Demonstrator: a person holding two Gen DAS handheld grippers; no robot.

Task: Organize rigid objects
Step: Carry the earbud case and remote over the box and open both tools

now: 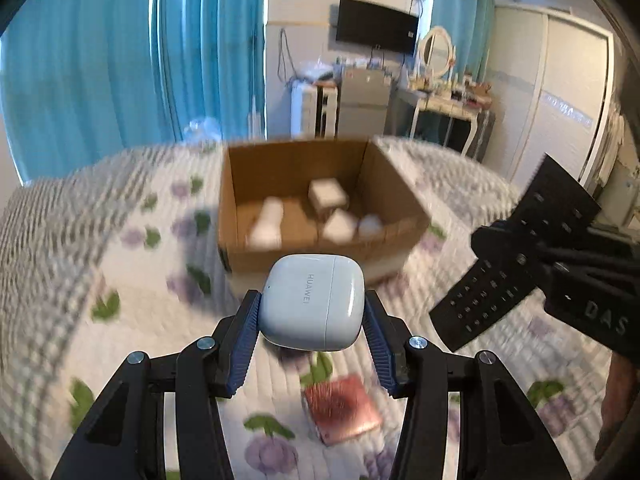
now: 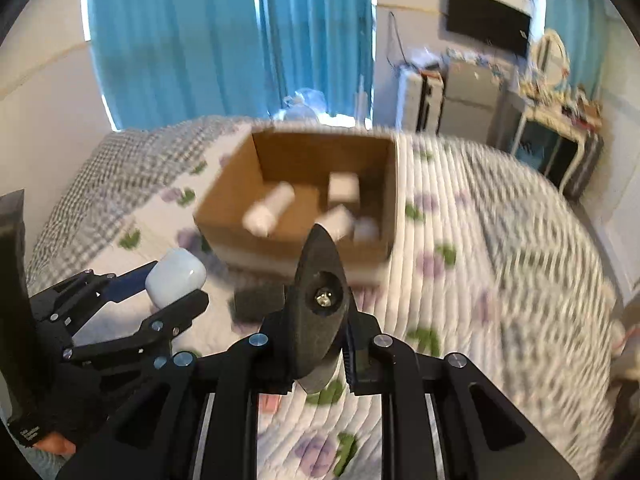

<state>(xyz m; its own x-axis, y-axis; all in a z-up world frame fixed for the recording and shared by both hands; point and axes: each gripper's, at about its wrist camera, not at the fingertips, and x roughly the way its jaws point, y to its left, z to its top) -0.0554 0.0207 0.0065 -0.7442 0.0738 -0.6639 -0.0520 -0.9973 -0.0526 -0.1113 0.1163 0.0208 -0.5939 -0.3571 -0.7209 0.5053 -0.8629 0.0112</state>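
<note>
Both hand-held grippers grip: left point(image 1: 312, 312) a Huawei earbud case point(image 1: 314, 300), right point(image 2: 320, 344) a black tool point(image 2: 320, 300); cardboard box point(image 1: 240, 216) mid-frame on the bed point(image 1: 100, 240), pink square point(image 1: 342, 408) below.

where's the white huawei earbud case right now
The white rounded plastic earbud case is clamped in the left gripper, above the bed, just short of the open cardboard box.

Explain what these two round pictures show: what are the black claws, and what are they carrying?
Each picture comes from a fisheye camera on a hand-held gripper; a person holds one in each hand, no robot arm. The left gripper squeezes a white Huawei earbud case in its blue-padded fingers. The right gripper clamps a black pointed object I cannot identify. Both hover over a floral quilt on a bed. Ahead stands an open cardboard box holding blurred white items. A pinkish square thing lies on the quilt.
</note>
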